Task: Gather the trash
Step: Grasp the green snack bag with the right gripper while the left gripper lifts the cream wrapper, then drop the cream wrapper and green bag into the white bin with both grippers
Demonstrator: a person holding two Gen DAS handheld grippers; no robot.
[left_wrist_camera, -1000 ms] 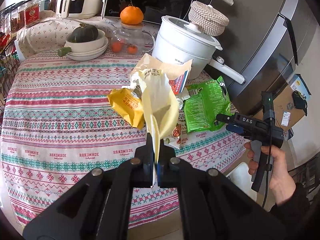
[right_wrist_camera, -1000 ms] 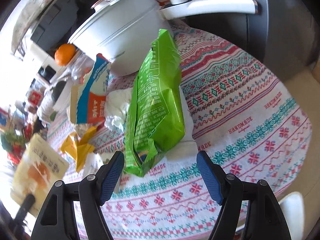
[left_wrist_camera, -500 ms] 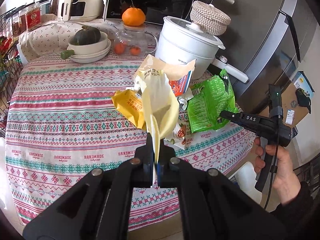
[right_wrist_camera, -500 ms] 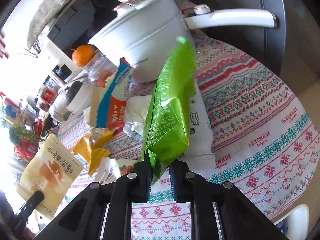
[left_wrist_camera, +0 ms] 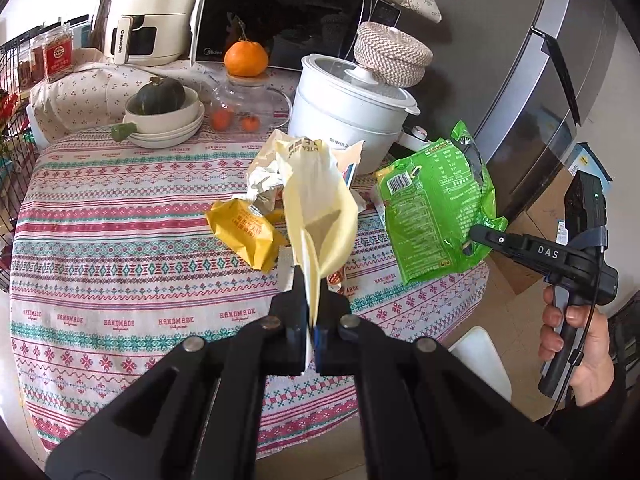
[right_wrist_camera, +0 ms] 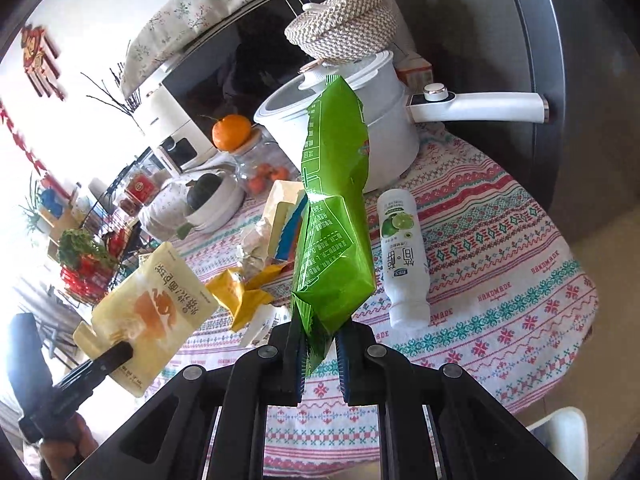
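My left gripper (left_wrist_camera: 311,322) is shut on a pale yellow pouch (left_wrist_camera: 316,208) and holds it above the table; the pouch also shows in the right wrist view (right_wrist_camera: 156,308). My right gripper (right_wrist_camera: 318,350) is shut on a green snack bag (right_wrist_camera: 334,232), lifted off the table; the bag shows at the right of the left wrist view (left_wrist_camera: 434,208). On the patterned tablecloth (left_wrist_camera: 120,240) lie a yellow wrapper (left_wrist_camera: 244,232), crumpled paper (left_wrist_camera: 262,178), a torn blue and orange carton (right_wrist_camera: 288,220) and a white lime-labelled bottle (right_wrist_camera: 402,256).
A white pot (left_wrist_camera: 352,108) with a long handle (right_wrist_camera: 480,106) stands at the back, a woven lid (left_wrist_camera: 394,54) behind it. A bowl with a squash (left_wrist_camera: 160,114), a glass jar with an orange (left_wrist_camera: 246,80), a microwave and an air fryer line the back. A fridge (left_wrist_camera: 540,80) stands right.
My right gripper has shut on the green bag and lifted it off the table, uncovering the white bottle. My left gripper still holds the yellow pouch and has risen slightly.
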